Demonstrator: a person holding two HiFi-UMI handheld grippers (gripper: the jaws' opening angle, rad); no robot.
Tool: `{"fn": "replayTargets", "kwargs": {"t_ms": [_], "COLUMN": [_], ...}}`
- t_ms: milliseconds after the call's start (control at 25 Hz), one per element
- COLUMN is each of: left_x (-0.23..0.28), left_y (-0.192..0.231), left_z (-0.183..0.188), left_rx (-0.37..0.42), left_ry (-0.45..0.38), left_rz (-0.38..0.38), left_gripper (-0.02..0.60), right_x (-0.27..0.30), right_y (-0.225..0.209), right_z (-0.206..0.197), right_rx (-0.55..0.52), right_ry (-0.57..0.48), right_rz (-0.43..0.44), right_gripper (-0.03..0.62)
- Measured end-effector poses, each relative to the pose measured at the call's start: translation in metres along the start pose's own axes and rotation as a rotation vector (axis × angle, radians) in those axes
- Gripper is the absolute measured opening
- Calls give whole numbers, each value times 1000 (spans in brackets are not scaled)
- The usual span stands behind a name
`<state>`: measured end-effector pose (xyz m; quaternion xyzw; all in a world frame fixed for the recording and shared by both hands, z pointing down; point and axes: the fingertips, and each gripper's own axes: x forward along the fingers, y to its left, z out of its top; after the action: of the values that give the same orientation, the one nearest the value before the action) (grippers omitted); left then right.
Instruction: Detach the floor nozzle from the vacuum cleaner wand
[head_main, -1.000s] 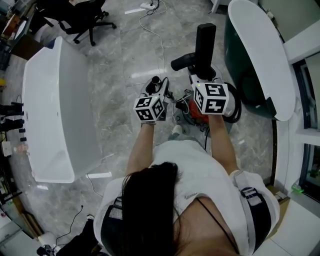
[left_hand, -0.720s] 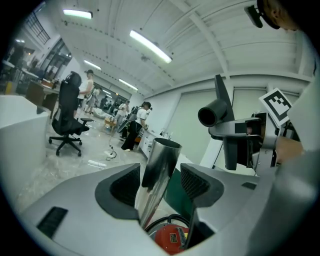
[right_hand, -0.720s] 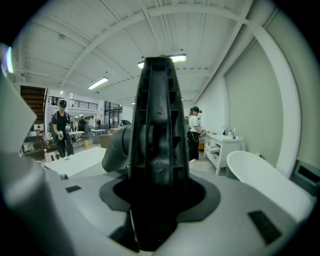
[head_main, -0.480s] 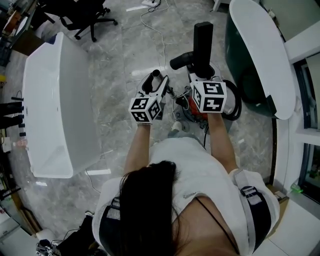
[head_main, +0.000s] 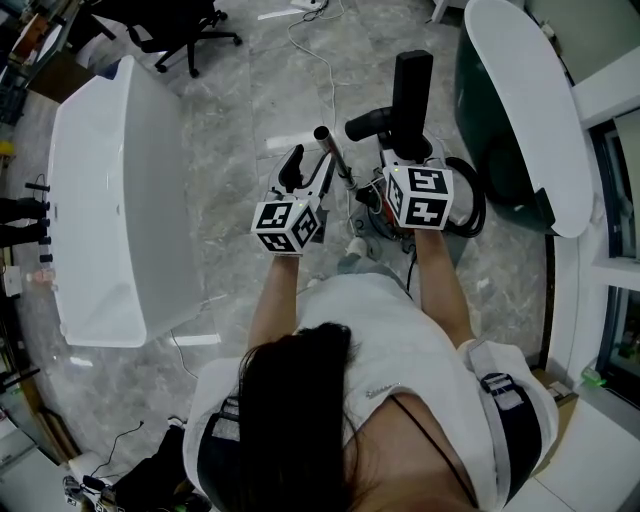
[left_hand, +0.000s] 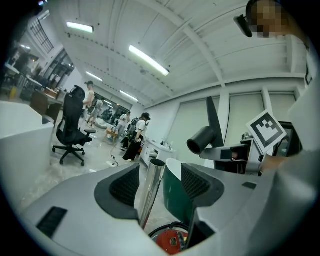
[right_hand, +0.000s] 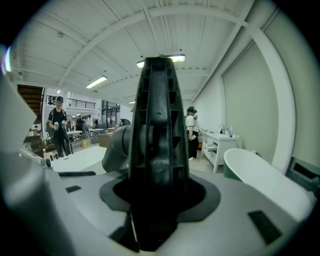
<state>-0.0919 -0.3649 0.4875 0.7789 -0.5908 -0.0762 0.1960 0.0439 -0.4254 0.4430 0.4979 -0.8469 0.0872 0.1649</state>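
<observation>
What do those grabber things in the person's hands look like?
Both the left gripper and right gripper have pale grey bodies with dark pads. Each carries a white cube with black square markers. The person wears a white short-sleeved top.

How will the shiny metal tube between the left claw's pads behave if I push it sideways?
The metal tube looks rigid, so it probably will not bend. Its polished surface may slip against the pads of the left claw, open around it. Long, thin and leaning, it would likely tip and roll if unsupported.
</observation>
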Motion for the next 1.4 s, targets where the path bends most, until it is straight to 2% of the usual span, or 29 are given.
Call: {"fn": "replayTargets", "kwargs": {"t_ms": [200,360,560,800,960,1080,1400], "left_x": [-15,-27,-42,-65,-78,-87,-107], "left_y": [0,-9,-20,-23,-25,-25,-25], "left_z": [3,13,20,27,31,34,26], "left_rx": [-18,9,9,65,55,59,129], "left_ry": [-15,-36,-45,-52,-53,-56,50], "left_rz": [27,15,25,55,72,77,116], "left_gripper": [245,241,139,88,34,23,5], "right_x": [-14,-25,-42,-58,-70,-77,-95], "right_y": [5,15,26,43,52,59,77], "right_z": [-7,-14,-25,-33,-35,-36,-47], "right_rx": [10,14,5,-1,-21,-23,-19], "right_ry": [-1,2,9,5,-6,-13,-12], "right_rz": [-13,-13,-20,-25,-52,-66,-117], "right_gripper": [215,216,215,216,216,216,216]}}
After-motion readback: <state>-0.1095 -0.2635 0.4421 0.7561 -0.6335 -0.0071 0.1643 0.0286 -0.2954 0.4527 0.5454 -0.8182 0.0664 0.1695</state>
